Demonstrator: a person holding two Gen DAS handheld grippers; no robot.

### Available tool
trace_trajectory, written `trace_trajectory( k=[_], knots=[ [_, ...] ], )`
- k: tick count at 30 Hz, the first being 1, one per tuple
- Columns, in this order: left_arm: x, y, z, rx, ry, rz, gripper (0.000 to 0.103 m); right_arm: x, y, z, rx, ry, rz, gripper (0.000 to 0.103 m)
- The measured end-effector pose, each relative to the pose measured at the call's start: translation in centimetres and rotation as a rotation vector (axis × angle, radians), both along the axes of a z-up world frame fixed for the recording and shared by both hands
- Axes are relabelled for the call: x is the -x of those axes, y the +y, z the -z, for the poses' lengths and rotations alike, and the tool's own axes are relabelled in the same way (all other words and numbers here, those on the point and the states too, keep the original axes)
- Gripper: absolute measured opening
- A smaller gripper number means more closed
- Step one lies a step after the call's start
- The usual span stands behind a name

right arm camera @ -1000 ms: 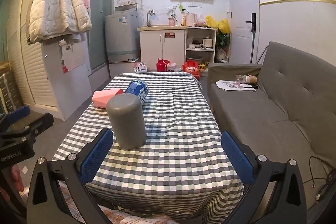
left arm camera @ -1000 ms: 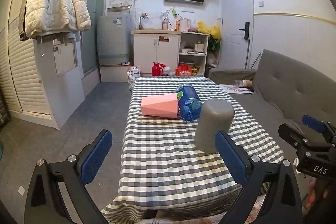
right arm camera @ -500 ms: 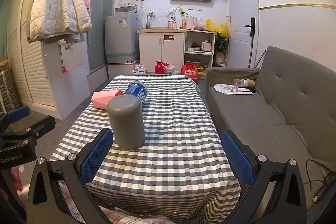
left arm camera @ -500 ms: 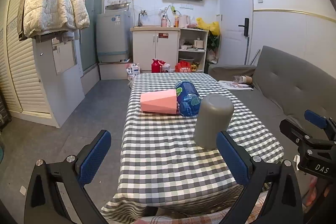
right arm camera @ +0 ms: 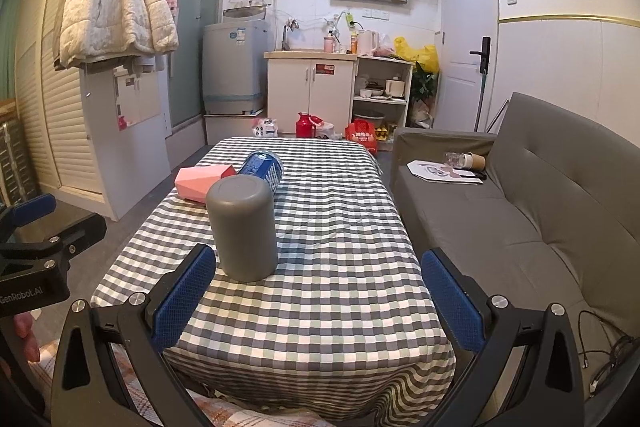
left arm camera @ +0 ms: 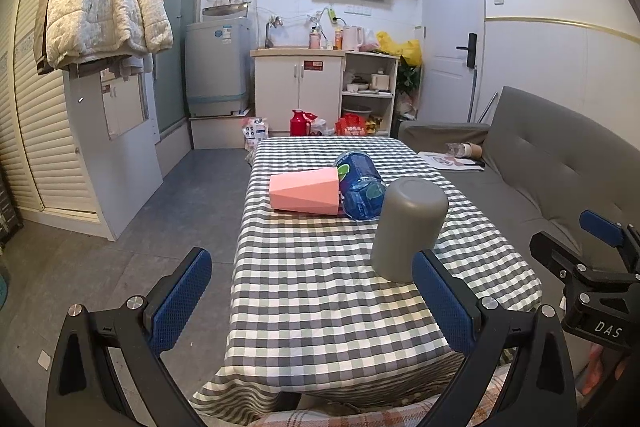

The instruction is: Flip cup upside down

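Grey cup point(left arm camera: 410, 229) stands mouth-down on the checked table point(left arm camera: 320, 291), both claws wide and empty.

In the left view the cup sits right of centre, just above the left gripper's point(left arm camera: 312, 301) right pad, not touched by it. In the right view the cup point(right arm camera: 243, 227) is left of centre, just above the right gripper's point(right arm camera: 318, 301) left pad, also apart from it. Behind the cup a pink cup point(left arm camera: 306, 191) and a blue bottle point(left arm camera: 360, 185) lie on their sides, touching each other. A grey sofa point(right arm camera: 540, 219) fills the right of the frame, a white jacket point(right arm camera: 116, 15) hangs upper left.
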State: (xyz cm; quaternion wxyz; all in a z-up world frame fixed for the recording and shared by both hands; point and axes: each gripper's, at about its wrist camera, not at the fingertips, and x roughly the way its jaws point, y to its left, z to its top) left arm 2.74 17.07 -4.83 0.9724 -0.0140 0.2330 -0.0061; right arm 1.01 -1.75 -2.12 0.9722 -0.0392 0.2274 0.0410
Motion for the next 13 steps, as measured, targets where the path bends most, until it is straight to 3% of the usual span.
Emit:
trace_trajectory(
  k=[13],
  knots=[
    [0.24,-0.23,-0.05,0.012,-0.007,0.005,0.103,-0.11,-0.04,0.07,0.001,0.007,0.005,0.103]
  ],
)
